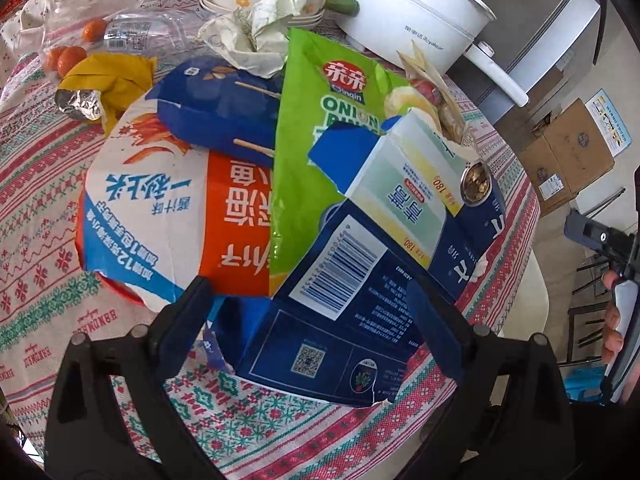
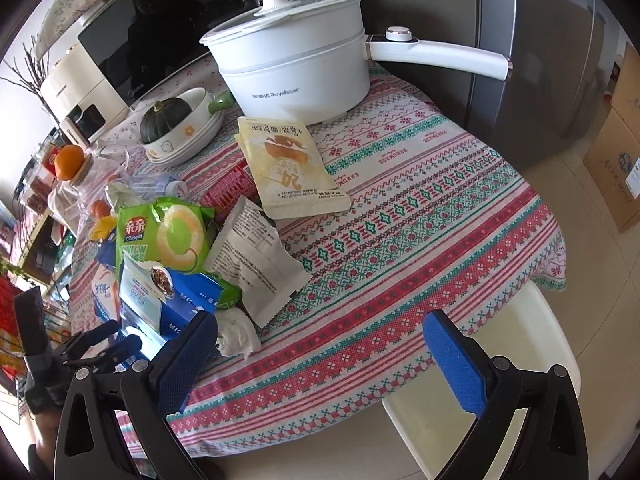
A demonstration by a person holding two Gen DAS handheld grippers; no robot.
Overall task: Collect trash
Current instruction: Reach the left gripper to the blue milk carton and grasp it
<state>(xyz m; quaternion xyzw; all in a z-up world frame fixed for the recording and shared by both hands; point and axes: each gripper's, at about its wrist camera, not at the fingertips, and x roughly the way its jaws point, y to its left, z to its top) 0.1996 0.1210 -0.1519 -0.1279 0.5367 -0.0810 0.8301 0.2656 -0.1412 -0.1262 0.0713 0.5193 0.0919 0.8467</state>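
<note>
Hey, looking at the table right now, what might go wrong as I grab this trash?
1. The left gripper has open jaws around the torn blue carton. The green onion ring bag lies partly under it and may drag along or slide off.
2. The crumpled tissue sits near the table edge, beside the open right gripper; a nudge may knock it off.
3. The white pot's handle overhangs the table; a wide swing might catch it.
</note>
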